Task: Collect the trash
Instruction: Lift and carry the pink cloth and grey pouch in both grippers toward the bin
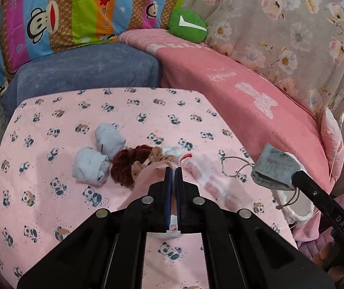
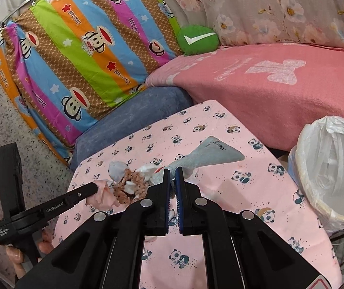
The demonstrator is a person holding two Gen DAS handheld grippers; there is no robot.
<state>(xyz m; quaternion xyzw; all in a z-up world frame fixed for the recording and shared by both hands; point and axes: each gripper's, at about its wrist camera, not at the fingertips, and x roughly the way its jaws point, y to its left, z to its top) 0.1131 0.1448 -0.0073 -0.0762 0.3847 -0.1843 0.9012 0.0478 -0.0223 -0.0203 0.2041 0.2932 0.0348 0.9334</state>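
Both tools angled down: left tool (image 1: 173, 168) on pink tissue (image 2: 102, 193) (pinched), right tool (image 2: 173, 169) on grey sock (image 2: 210, 154).

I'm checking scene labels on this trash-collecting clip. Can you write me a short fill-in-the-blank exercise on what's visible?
1. The right gripper is shut on a ____ sock.
2. The left gripper is shut on a crumpled ____ wad.
3. The bin beside the table is lined with a white plastic ____.
4. The round green cushion bears a white ____.

Missing words: grey; pink; bag; check mark
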